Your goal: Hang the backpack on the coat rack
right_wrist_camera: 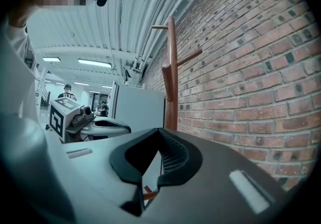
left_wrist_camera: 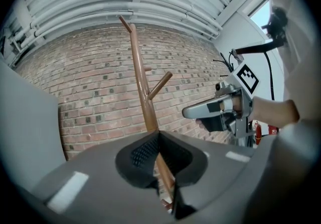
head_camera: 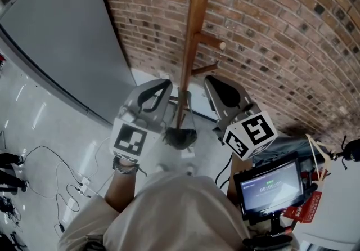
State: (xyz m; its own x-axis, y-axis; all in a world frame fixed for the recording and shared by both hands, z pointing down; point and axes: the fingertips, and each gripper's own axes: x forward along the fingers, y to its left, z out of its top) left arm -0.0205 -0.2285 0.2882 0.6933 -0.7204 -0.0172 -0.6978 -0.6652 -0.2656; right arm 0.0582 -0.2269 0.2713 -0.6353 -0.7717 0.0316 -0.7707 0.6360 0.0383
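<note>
A wooden coat rack (head_camera: 194,25) with angled pegs (head_camera: 211,40) stands against the brick wall. My left gripper (head_camera: 163,84) is just left of its pole and my right gripper (head_camera: 211,81) just right of it. Both point level at the wall, shut and holding nothing. The left gripper view looks past the shut left gripper (left_wrist_camera: 159,133) to the coat rack (left_wrist_camera: 143,87), with the right gripper (left_wrist_camera: 210,110) beside it. From the shut right gripper (right_wrist_camera: 159,130) I see the coat rack (right_wrist_camera: 171,77) close ahead. A dark rounded shape (head_camera: 180,138) sits at the pole's foot; I cannot tell what it is. No backpack shows clearly.
The brick wall (head_camera: 281,36) runs behind the rack, and a grey panel (head_camera: 62,36) leans at the left. Cables (head_camera: 67,182) lie on the pale floor. A small monitor (head_camera: 269,187) and a red item (head_camera: 304,206) sit at my lower right. Two people (right_wrist_camera: 67,92) stand far off.
</note>
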